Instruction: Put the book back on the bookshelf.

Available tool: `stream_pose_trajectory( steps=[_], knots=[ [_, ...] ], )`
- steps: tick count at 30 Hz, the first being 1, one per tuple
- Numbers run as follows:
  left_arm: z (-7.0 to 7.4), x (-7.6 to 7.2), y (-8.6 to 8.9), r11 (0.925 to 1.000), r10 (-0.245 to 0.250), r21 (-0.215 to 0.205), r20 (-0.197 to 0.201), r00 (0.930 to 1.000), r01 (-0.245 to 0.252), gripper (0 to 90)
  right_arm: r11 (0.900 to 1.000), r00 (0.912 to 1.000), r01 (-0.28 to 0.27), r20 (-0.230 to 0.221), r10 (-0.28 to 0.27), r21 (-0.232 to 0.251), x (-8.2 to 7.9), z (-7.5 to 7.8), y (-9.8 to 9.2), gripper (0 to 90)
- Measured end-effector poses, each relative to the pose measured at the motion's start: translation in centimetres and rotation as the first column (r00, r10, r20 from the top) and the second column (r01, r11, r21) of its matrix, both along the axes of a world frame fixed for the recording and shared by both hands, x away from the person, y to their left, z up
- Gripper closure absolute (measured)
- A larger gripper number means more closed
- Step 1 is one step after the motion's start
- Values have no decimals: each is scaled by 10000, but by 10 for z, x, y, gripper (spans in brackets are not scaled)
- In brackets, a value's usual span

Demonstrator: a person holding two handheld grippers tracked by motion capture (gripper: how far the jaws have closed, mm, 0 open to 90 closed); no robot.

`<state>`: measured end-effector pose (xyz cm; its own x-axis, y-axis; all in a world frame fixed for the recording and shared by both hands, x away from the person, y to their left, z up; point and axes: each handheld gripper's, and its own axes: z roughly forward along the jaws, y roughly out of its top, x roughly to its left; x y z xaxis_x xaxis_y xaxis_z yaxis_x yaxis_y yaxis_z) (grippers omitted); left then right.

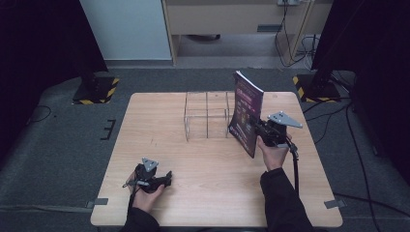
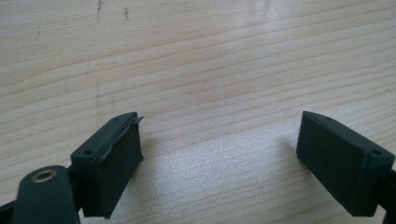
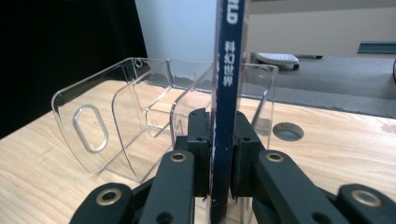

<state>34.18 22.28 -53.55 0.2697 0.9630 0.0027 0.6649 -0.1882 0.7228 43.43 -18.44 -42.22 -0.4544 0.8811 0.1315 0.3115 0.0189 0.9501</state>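
The right gripper [image 1: 258, 129] clamps a thin dark-covered magazine [image 1: 247, 113] upright beside the clear acrylic divided rack [image 1: 207, 116]; its own view reveals the blue spine [image 3: 225, 116]. The left gripper [image 2: 219, 154] rests on the wooden table [image 1: 212, 169], jaws spread, empty.

Dim room, wooden table [image 1: 203, 169] on grey carpet [image 1: 58, 145].
Black curtains [image 1: 34, 43] L & R; pale wall panel [image 1: 128, 29] at back, beige cabinet [image 1: 227, 17] beside it w/ open gap underneath. Two stand bases w/ yellow-black hazard tape [image 1: 95, 91] near table's far corners. Cables [image 1: 290, 43] hang by cabinet, more trail on floor at R. Tape strips [image 1: 100, 201] at table's near corners. Light soft, from above.
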Motion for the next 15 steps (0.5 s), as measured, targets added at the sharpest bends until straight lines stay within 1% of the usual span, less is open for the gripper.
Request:
stream_pose_trajectory(
  steps=[3, 15],
  knots=[
    [0, 0, 0, 10000, 0, 5, 1, 10000, 0, 130, 10000, 10000, 28, -78, -28, -43, -5, -2, -4, 817],
    [0, 0, 0, 10000, 1, 6, 0, 10000, -1, 130, 9999, 9991, 6, -413, 0, 139, -26, -14, -17, 811]
  ],
)
